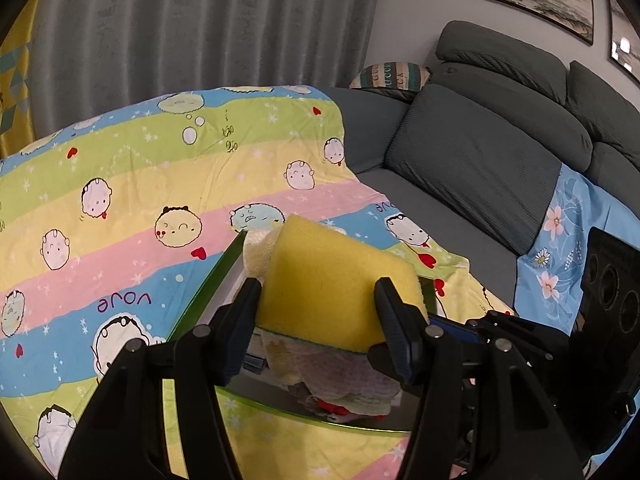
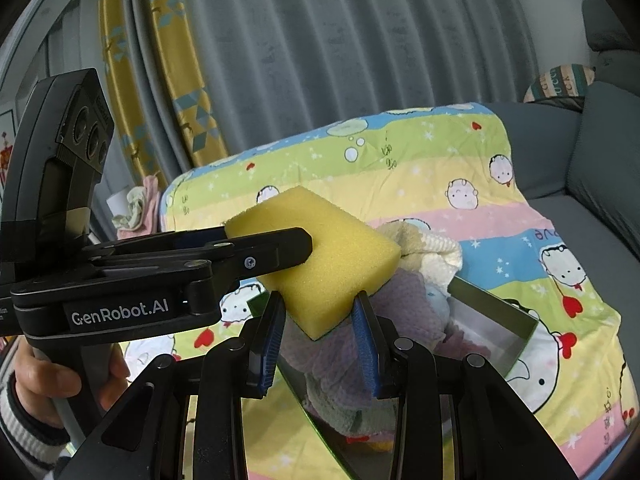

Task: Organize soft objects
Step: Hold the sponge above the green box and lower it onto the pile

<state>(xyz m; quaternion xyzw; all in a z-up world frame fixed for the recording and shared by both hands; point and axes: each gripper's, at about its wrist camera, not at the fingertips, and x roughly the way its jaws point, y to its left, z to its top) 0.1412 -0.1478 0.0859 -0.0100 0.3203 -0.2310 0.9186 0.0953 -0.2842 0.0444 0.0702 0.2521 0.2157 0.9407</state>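
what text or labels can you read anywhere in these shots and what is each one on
"GenRobot.AI": white lettering on the side of the left gripper.
"love": purple print on the cartoon blanket, seen upside down.
Striped cushion on the sofa: lettering too blurred to read.
Small dark marks on the blanket's green stripe: unreadable.

Indoor light, soft and even; strong fisheye warp in both views.

Room moderately bright, slightly cool cast. No hard shadows; only soft shade under the yellow sponge [image 1: 336,280] and inside the green-rimmed box [image 1: 224,280]. Closed grey curtain [image 2: 340,60] shows faint vertical banding of light and dark along its folds. Small glare spots on the framed picture [image 1: 624,46] at far right of left wrist view. Black vignette rings every corner; straight lines bow near the rim. Near claw parts [image 2: 320,336] at bottom edge slightly soft; the patterned quilt [image 1: 132,184] mid-frame reads sharp. Colours saturated, mild noise in dark areas.
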